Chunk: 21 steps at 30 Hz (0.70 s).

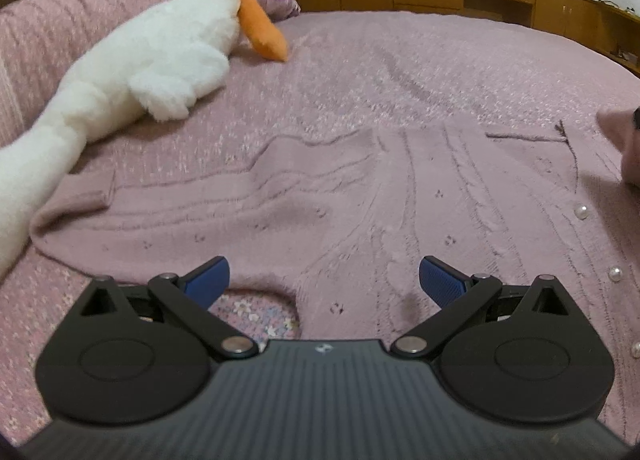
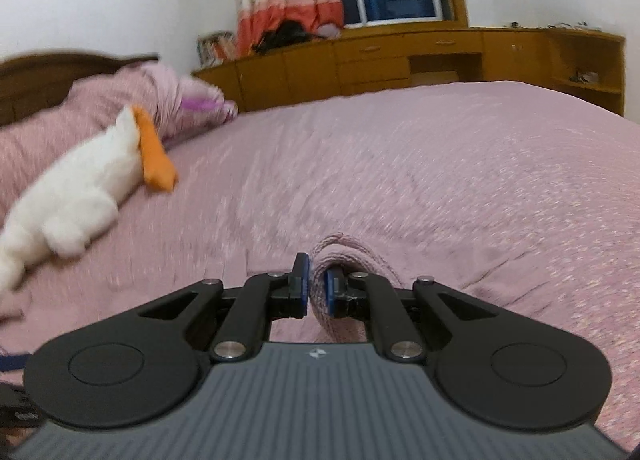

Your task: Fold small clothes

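Note:
A small pink knitted cardigan (image 1: 360, 195) with pearl buttons (image 1: 582, 212) lies spread on the pink bedspread (image 1: 400, 67). Its left sleeve (image 1: 100, 199) stretches out toward the plush toy. My left gripper (image 1: 324, 280) hovers just above the cardigan's near edge, open, with nothing between its blue pads. In the right wrist view my right gripper (image 2: 316, 288) is shut on a bunched fold of the pink cardigan (image 2: 348, 256), lifted off the bed. That lifted fold (image 1: 620, 139) shows at the right edge of the left wrist view.
A white plush goose (image 1: 152, 59) with an orange beak lies at the left, next to the sleeve end; the goose (image 2: 80, 183) also appears in the right wrist view. Pink pillows (image 2: 120, 99) and a wooden headboard stand behind it. Wooden cabinets (image 2: 400, 55) run along the far side of the bed.

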Each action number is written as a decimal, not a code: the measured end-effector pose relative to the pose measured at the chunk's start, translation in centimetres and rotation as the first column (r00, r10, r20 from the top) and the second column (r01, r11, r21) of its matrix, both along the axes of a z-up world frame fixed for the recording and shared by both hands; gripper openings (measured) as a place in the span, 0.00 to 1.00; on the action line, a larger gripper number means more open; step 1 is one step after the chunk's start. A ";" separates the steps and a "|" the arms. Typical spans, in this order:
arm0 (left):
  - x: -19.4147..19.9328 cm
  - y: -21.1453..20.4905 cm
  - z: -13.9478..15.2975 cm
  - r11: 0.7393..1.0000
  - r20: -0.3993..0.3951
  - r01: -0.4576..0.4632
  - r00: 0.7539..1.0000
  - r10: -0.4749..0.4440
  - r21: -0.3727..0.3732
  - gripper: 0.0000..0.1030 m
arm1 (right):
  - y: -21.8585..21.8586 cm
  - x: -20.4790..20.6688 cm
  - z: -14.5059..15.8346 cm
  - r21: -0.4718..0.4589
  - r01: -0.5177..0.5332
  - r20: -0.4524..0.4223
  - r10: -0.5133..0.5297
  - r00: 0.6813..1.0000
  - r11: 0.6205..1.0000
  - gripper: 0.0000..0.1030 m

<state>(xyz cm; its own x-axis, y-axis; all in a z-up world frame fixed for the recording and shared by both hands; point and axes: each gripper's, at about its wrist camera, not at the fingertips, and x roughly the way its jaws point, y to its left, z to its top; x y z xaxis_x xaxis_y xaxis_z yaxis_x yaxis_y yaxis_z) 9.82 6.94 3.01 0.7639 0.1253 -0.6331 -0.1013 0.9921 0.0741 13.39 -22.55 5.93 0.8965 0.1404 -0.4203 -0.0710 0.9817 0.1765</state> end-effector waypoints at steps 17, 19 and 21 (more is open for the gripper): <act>0.1 -1.1 -1.1 0.998 -0.014 0.068 0.998 -0.068 -0.013 1.00 | 3.1 3.6 -6.4 0.117 -0.098 -0.203 0.120 0.972 0.988 0.51; 0.1 -1.2 -1.2 0.997 -0.014 0.076 0.997 -0.077 -0.016 1.00 | 3.2 3.0 -5.8 0.113 -0.117 -0.211 0.139 0.968 0.987 0.55; 0.1 -1.3 -1.2 0.996 -0.012 0.083 0.996 -0.083 -0.016 1.00 | 2.8 1.8 -5.2 0.095 -0.149 -0.224 0.167 0.960 0.984 0.56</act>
<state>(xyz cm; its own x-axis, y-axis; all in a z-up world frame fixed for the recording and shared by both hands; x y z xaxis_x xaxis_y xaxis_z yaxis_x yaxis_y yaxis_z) 9.89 5.64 1.78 0.7628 0.0522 -0.6445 -0.0179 0.9981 0.0597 15.17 -19.78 0.69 0.7407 0.3123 -0.5948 -0.1732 0.9442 0.2801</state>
